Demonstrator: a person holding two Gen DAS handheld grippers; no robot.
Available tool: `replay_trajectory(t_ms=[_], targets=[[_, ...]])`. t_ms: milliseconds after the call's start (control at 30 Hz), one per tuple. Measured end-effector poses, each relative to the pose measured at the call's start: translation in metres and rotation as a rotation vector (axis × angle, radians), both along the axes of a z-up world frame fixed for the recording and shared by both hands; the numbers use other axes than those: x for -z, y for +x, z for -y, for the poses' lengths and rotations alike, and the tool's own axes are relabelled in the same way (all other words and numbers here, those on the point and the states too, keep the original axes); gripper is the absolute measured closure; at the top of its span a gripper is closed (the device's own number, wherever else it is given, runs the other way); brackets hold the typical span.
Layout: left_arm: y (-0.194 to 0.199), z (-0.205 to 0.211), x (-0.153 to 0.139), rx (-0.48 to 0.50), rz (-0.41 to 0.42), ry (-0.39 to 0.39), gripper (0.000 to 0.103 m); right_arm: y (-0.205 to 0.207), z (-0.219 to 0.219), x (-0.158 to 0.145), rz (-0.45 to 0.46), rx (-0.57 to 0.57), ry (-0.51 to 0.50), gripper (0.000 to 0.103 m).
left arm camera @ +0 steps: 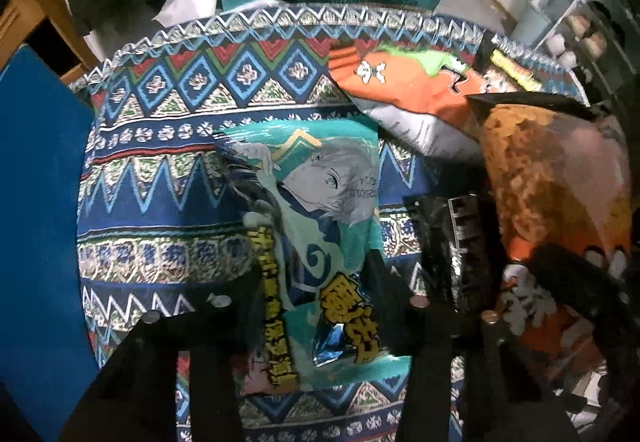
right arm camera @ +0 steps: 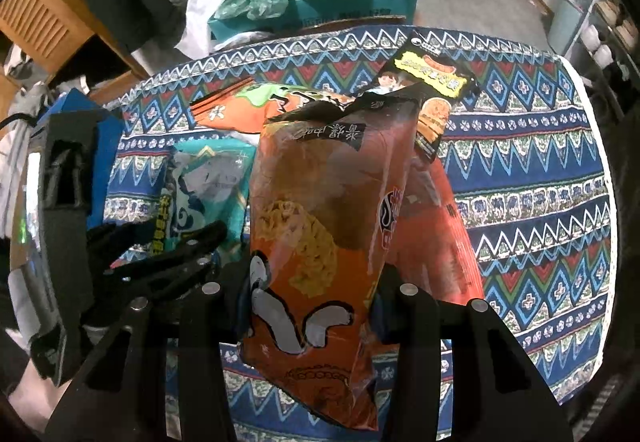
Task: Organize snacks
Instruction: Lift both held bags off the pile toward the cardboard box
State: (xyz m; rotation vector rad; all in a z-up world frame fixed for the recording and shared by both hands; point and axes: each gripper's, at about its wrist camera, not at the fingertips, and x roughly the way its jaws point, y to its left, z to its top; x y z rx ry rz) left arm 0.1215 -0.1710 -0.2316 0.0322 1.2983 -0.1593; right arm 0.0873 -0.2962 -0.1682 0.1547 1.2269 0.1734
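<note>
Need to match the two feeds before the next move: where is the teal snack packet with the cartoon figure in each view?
Left wrist: teal snack packet centre frame, lower end between the left gripper fingers.
Right wrist: left of centre, behind the orange noodle bag in the right gripper.
Shared landmark: blue patterned tablecloth.

Four snack packs: one teal pack (left arm camera: 312,226) between the left jaws, one orange pack (right arm camera: 320,226) between the right jaws, one orange-green pack (right arm camera: 236,110) and one black pack (right arm camera: 432,82) beyond them. One blue board (left arm camera: 36,202) lies left of the left jaws.
</note>
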Motion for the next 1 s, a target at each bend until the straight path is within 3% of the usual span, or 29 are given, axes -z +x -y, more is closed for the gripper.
replay_trajectory(t_ms=[200, 233, 567, 667, 733, 800, 1000], targets=[[-0.007, -0.028, -0.019, -0.005, 0.021, -0.018, 0.074, -0.003, -0.009, -0.008, 0.015, -0.015, -0.008, 0.059], [-0.004, -0.029, -0.017, -0.006, 0.020, -0.020, 0.081, -0.004, -0.011, -0.009, 0.018, -0.017, -0.011, 0.059], [-0.028, -0.057, -0.023, -0.038, -0.023, -0.053, 0.080, -0.011, -0.021, -0.020, 0.033, -0.028, -0.022, 0.059], [-0.028, -0.068, -0.020, -0.074, -0.045, -0.048, 0.064, -0.012, -0.021, -0.020, 0.029, -0.027, -0.019, 0.059], [-0.027, -0.071, -0.020, -0.089, -0.036, -0.044, 0.042, -0.011, -0.023, -0.020, 0.029, -0.032, -0.020, 0.059], [-0.026, -0.074, -0.020, -0.104, -0.023, -0.025, 0.027, -0.011, -0.024, -0.019, 0.027, -0.034, -0.019, 0.059], [-0.014, -0.060, -0.017, -0.095, -0.023, -0.020, 0.022, -0.008, -0.023, -0.018, 0.027, -0.028, -0.011, 0.059]])
